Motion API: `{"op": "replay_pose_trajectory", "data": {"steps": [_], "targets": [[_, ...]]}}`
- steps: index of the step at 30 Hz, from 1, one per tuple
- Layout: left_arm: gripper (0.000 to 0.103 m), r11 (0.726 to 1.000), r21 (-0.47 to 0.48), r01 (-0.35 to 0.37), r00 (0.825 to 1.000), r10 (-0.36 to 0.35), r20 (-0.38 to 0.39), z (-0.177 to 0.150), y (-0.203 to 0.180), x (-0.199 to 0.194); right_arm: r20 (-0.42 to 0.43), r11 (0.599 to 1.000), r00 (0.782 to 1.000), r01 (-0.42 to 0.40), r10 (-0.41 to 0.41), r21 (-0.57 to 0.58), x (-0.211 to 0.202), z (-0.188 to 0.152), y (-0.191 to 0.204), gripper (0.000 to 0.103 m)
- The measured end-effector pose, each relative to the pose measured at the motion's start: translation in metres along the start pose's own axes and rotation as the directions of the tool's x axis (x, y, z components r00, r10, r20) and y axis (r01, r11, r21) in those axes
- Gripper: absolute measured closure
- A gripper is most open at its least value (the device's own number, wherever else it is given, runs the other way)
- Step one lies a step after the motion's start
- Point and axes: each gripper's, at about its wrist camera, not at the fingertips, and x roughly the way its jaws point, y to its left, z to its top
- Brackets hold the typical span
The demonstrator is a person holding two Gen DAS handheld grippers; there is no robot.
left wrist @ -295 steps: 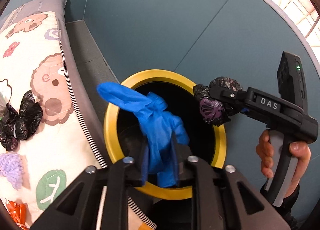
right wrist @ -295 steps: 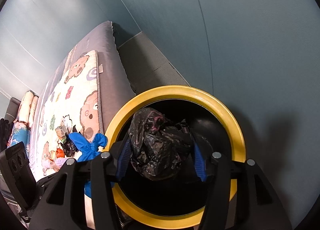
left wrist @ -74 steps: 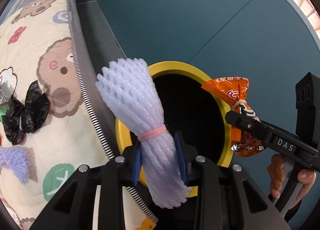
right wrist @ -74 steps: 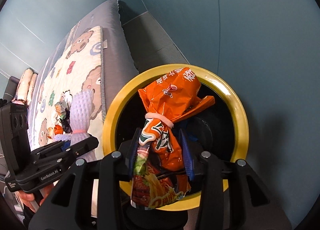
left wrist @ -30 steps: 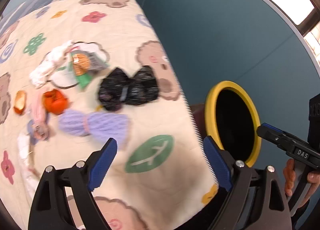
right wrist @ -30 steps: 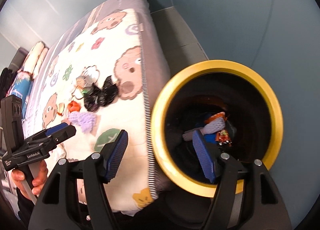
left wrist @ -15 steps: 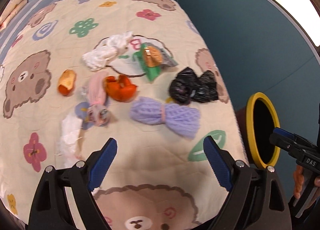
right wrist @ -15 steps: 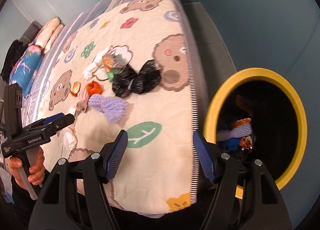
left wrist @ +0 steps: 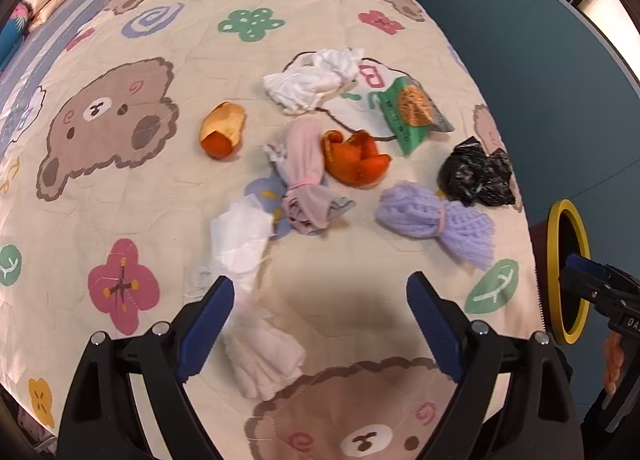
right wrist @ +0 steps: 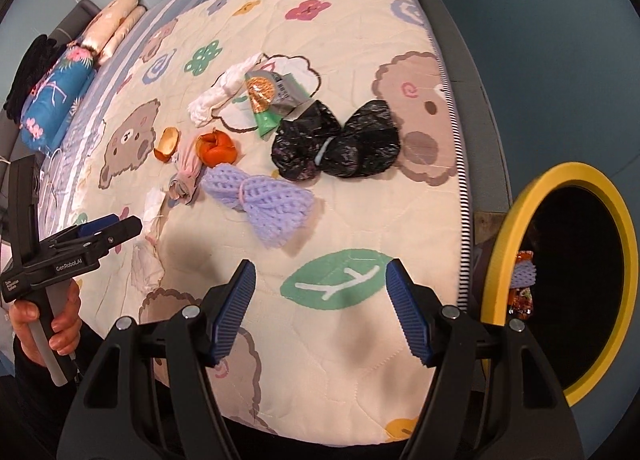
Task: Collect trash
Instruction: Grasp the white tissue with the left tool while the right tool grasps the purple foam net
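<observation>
Trash lies on the bear-print quilt point(left wrist: 120, 195): white tissue point(left wrist: 244, 260), pink cloth roll point(left wrist: 306, 163), orange peels point(left wrist: 354, 157), purple foam net point(left wrist: 436, 215), black bag point(left wrist: 476, 175), green wrapper point(left wrist: 408, 111), white cloth point(left wrist: 316, 79). My left gripper point(left wrist: 320, 320) is open and empty, just above the tissue. My right gripper point(right wrist: 320, 300) is open and empty over the quilt near the purple net point(right wrist: 260, 195) and black bag point(right wrist: 340, 143). The yellow-rimmed bin point(right wrist: 560, 280) stands at the bed's right edge, with trash inside.
Pillows and a blue floral bundle point(right wrist: 56, 95) lie at the far end of the bed. Teal walls surround the bed. The bed edge with striped piping point(right wrist: 460, 179) runs beside the bin. The bin also shows in the left wrist view point(left wrist: 568, 272).
Both grippers have swung away from the bin and over the quilt. The left has dropped closer to the white tissue. Both stay open and empty.
</observation>
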Motion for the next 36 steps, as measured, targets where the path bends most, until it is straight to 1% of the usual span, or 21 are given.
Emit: {"op": "replay_pose_trajectory", "data": {"steps": [8, 14, 19, 27, 30, 36], "targets": [[0.018, 0.999, -0.043, -0.024, 0.999, 0.023, -0.027, -0.004, 0.033, 0.011, -0.054, 0.999, 0.998, 0.008, -0.011, -0.049, 0.029, 0.013, 0.026, 0.038], [0.018, 0.997, -0.066, -0.029, 0.998, 0.025, -0.056, -0.007, 0.052, 0.022, -0.093, 0.996, 0.995, 0.022, -0.031, -0.092, 0.051, 0.021, 0.044, 0.038], [0.018, 0.996, -0.087, -0.019, 0.996, 0.011, -0.084, -0.011, 0.062, 0.033, -0.115, 0.992, 0.992, 0.041, -0.055, -0.123, 0.068, 0.028, 0.056, 0.038], [0.018, 0.995, -0.1, 0.009, 0.994, -0.02, -0.104, -0.018, 0.065, 0.042, -0.13, 0.987, 0.987, 0.074, -0.093, -0.146, 0.094, 0.043, 0.066, 0.038], [0.018, 0.997, -0.082, 0.009, 0.993, -0.018, -0.117, -0.02, 0.062, 0.047, -0.146, 0.986, 0.985, 0.075, -0.097, -0.148, 0.106, 0.047, 0.067, 0.038], [0.019, 0.997, -0.076, -0.002, 0.99, -0.008, -0.141, -0.021, 0.06, 0.059, -0.152, 0.982, 0.982, 0.088, -0.114, -0.167, 0.12, 0.05, 0.071, 0.038]]}}
